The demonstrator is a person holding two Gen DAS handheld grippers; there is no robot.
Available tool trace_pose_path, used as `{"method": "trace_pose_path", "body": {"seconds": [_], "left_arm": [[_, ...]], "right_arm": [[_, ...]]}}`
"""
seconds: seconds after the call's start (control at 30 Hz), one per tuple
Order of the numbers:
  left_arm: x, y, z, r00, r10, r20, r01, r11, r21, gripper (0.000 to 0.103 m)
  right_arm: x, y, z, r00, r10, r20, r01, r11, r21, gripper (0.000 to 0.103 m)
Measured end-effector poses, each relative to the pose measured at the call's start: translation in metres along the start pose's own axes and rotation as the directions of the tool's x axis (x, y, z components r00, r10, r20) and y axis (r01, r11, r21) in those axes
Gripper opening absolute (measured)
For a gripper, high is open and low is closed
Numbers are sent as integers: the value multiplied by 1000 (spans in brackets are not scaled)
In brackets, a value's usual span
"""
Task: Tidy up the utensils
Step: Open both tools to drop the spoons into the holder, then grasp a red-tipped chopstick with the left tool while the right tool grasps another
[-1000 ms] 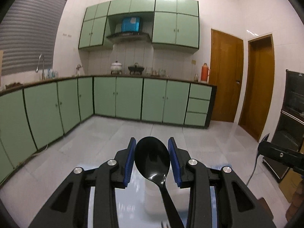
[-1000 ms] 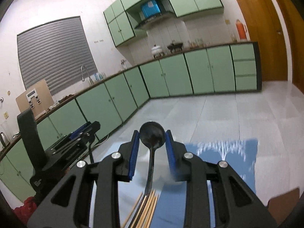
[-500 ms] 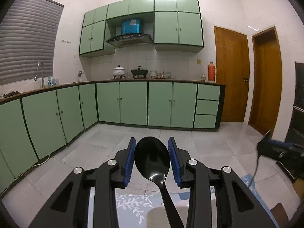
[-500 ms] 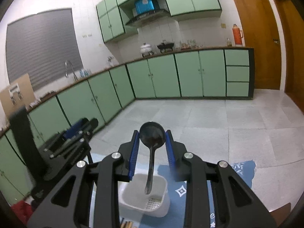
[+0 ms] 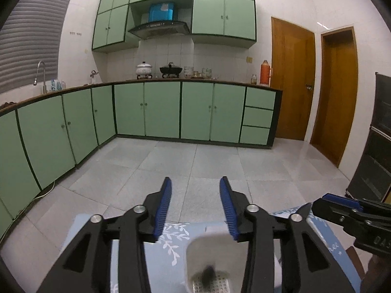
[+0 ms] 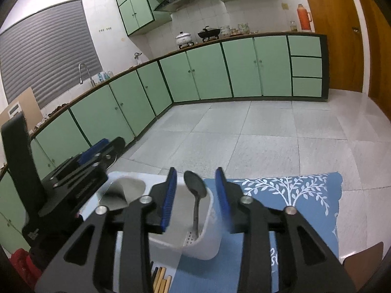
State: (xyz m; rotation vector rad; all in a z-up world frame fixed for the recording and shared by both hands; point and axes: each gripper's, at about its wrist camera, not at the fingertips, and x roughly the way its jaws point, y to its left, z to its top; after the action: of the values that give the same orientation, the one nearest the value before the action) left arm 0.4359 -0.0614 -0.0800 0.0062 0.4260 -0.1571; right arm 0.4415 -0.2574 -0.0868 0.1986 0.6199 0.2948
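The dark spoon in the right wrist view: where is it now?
The spoon stands upright in the white utensil holder, between the open blue pads, touching neither.

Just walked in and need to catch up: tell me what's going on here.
A person with a tool in each hand is sorting spoons into a white utensil holder on a blue patterned cloth. Both tools' jaws have just been opening. The right tool stands open around a dark spoon resting in the holder, untouched. The left tool is open and empty, with something dark and blurred in the holder below. Chopsticks wait nearby.
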Motion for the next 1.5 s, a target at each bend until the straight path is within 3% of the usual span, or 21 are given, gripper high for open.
{"method": "trace_pose_path", "body": {"seconds": [0.13,0.37,0.4,0.57,0.77,1.0,1.33,1.5], "left_arm": [[-26,7,-2,1000,4,-3,-4,1000,-13,45],[-85,15,-30,999,-7,-53,5,999,-39,62],[-95,16,-40,997,-12,-75,9,999,-44,64],[-133,18,-86,981,-24,-190,12,998,-64,79],[-163,20,-136,947,-28,-319,7,998,-68,82],[-191,11,-178,921,-24,-388,12,999,-36,82],[-210,-4,-219,885,-23,-464,25,1000,-2,81],[-209,-13,-228,881,-19,-472,30,999,15,80]], "right_arm": [[-23,0,-5,1000,1,30,-2,1000,18,45],[-82,8,-52,998,-13,60,11,999,36,76],[-89,9,-61,998,-18,55,16,999,37,82],[-116,15,-103,999,-45,15,44,996,77,93],[-139,25,-159,994,-66,-85,74,993,96,96],[-156,36,-215,982,-97,-162,109,992,69,96],[-169,51,-249,976,-115,-183,120,993,16,96],[-174,51,-251,977,-117,-179,123,992,18,96]]}}
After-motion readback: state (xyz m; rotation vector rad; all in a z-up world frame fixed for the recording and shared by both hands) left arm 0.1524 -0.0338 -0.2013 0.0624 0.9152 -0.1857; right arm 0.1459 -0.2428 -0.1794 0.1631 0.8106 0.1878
